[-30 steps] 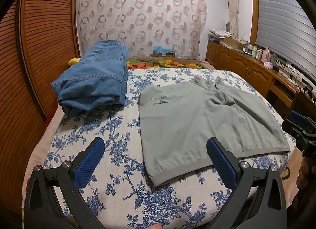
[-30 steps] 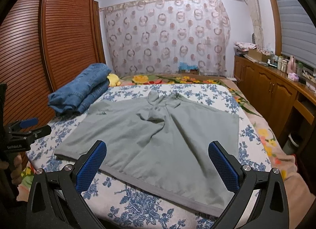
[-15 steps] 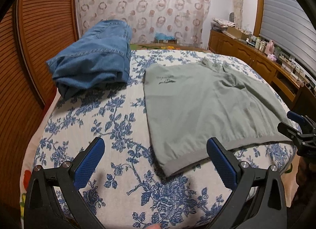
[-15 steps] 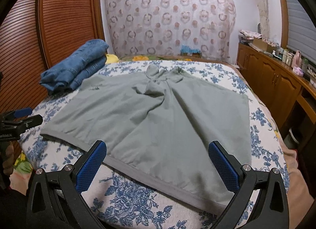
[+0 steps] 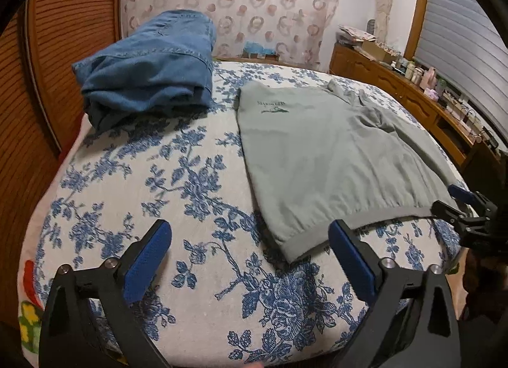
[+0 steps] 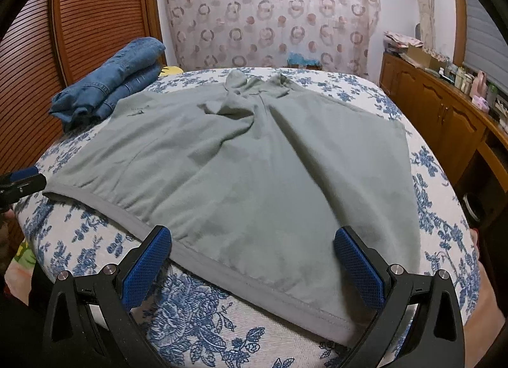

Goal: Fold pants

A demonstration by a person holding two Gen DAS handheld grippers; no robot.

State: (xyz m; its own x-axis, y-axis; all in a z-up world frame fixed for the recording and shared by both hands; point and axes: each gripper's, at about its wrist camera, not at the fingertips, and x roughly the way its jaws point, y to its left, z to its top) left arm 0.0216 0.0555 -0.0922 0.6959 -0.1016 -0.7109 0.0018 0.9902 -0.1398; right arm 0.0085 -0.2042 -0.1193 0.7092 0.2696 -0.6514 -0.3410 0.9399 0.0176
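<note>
Left gripper (image 5: 250,252) wide, just narrowing, empty over bedspread (image 5: 190,177); right gripper (image 6: 252,252) wide above grey garment (image 6: 254,161), empty.

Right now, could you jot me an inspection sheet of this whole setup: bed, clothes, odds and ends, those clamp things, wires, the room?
Surface: bed with a blue floral cover.
Job's things: grey-green garment spread flat, waistband toward the near edge; folded jeans beside it at far left.
Clutter: nothing seen on the cover besides these clothes.
Grippers: left gripper open, having just closed slightly, nothing between its fingers, near the waistband's left corner; right gripper open over the waistband, not touching.
Cables: nothing seen.
Surroundings: patterned curtain, slatted wooden doors, cluttered wooden counter.
</note>
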